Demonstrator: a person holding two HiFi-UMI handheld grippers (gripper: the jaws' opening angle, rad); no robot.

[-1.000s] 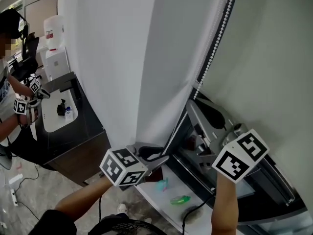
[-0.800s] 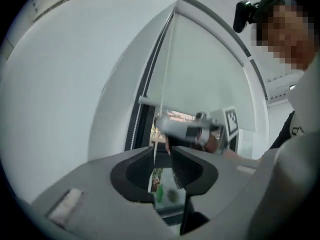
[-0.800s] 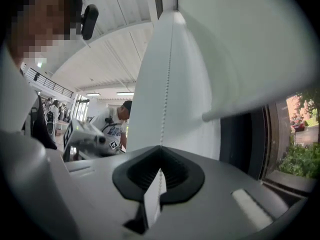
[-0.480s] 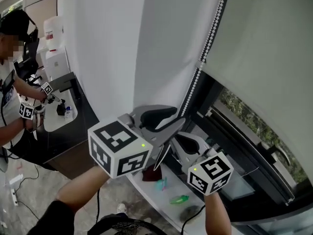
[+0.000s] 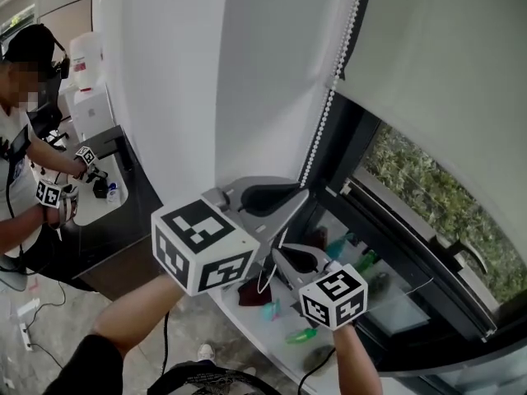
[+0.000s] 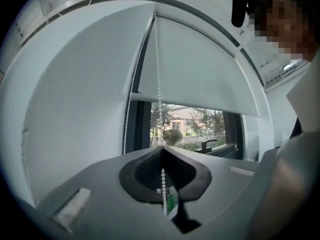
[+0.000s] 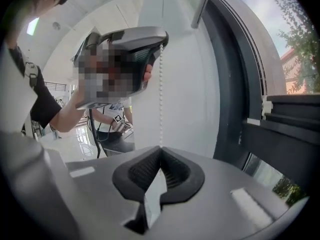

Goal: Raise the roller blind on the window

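The roller blind (image 5: 436, 72) covers the upper part of the window, and the glass is bare below its bottom edge. Its bead chain (image 5: 329, 97) hangs along the blind's left edge. The left gripper (image 5: 303, 196), held level, has just been closing and clamps the chain. Directly below it, the right gripper (image 5: 277, 253), tilted slightly down, is clenched on the same chain. Small green items (image 5: 303, 334) lie on the window sill (image 5: 263, 340).
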